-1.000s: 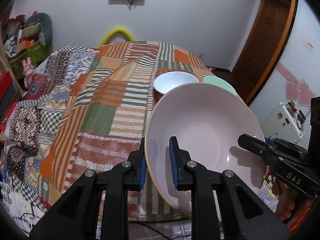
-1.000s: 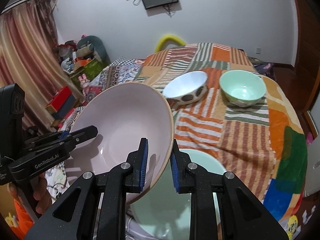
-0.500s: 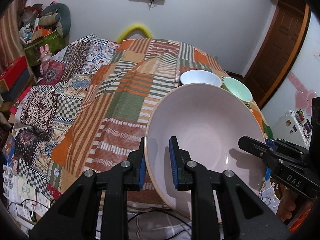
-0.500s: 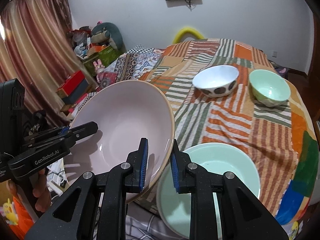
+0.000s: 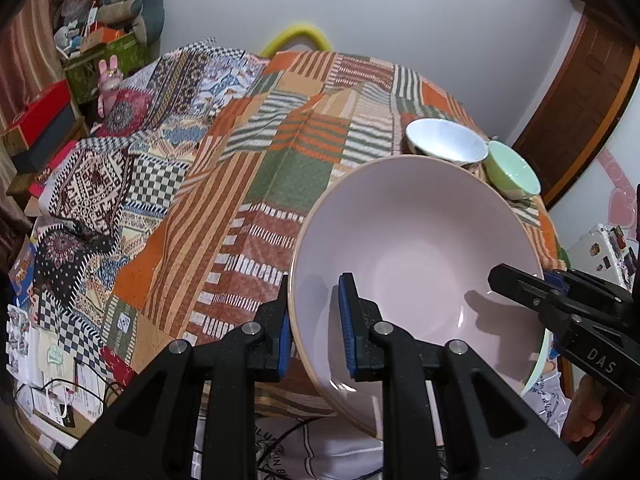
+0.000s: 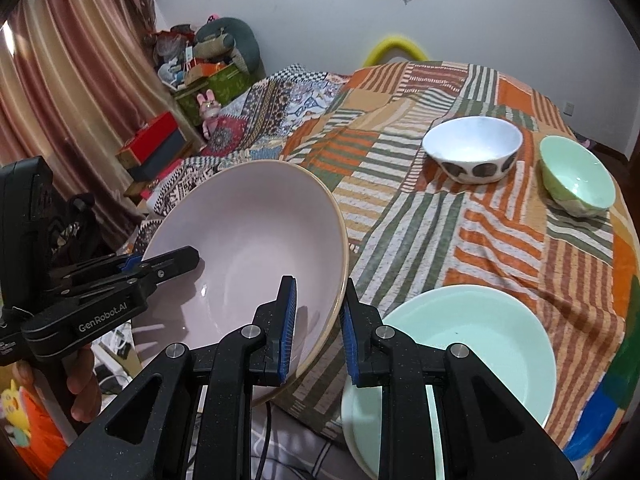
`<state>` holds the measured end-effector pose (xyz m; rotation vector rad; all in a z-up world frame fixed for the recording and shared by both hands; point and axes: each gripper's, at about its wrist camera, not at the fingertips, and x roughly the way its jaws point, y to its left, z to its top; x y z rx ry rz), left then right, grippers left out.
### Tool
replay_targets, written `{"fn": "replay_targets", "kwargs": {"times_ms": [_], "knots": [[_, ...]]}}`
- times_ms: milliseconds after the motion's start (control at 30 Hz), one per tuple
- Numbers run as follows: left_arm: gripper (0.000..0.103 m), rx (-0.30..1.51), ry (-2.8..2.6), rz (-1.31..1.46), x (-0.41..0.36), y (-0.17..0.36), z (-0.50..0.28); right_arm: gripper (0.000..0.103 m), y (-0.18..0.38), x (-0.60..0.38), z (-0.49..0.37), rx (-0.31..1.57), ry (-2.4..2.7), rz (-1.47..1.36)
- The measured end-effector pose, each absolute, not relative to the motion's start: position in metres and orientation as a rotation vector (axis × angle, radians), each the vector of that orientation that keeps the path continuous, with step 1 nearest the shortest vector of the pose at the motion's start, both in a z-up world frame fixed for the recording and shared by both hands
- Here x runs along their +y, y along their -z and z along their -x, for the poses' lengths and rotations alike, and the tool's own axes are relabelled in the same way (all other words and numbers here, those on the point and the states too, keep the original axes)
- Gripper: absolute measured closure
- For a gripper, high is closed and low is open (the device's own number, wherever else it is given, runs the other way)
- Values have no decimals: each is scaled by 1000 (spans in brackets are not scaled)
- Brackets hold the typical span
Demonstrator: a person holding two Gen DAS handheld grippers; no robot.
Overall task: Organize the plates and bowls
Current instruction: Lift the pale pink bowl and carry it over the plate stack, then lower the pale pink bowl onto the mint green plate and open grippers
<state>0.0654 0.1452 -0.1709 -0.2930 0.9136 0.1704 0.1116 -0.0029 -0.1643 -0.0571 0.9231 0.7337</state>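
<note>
A large pale pink bowl (image 5: 416,256) is held in the air by both grippers at the table's near edge. My left gripper (image 5: 314,322) is shut on its left rim. My right gripper (image 6: 318,322) is shut on its right rim; the bowl also shows in the right wrist view (image 6: 248,240). A pale green plate (image 6: 472,344) lies on the table below and to the right of the bowl. A white bowl with dark spots (image 6: 472,148) and a small green bowl (image 6: 576,176) stand at the far right.
The round table (image 5: 256,184) has a striped patchwork cloth. A patterned blanket (image 5: 92,176) drapes over its left side. Boxes and toys (image 6: 192,80) crowd the floor at left. A brown door (image 5: 580,92) stands at right.
Both grippers have pulled back and up from the table with the pink bowl. More of the table and the green plate under the bowl shows now.
</note>
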Motion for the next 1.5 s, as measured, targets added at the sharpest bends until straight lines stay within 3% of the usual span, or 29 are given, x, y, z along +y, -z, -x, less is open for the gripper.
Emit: {"fn": "replay_targets", "kwargs": {"times_ms": [667, 1500], "knots": [[83, 1074, -196, 348, 159, 235, -91, 83, 207, 16, -136, 1056, -729, 110], [78, 1138, -231, 355, 165, 268, -100, 81, 232, 28, -143, 1115, -747, 159]]}}
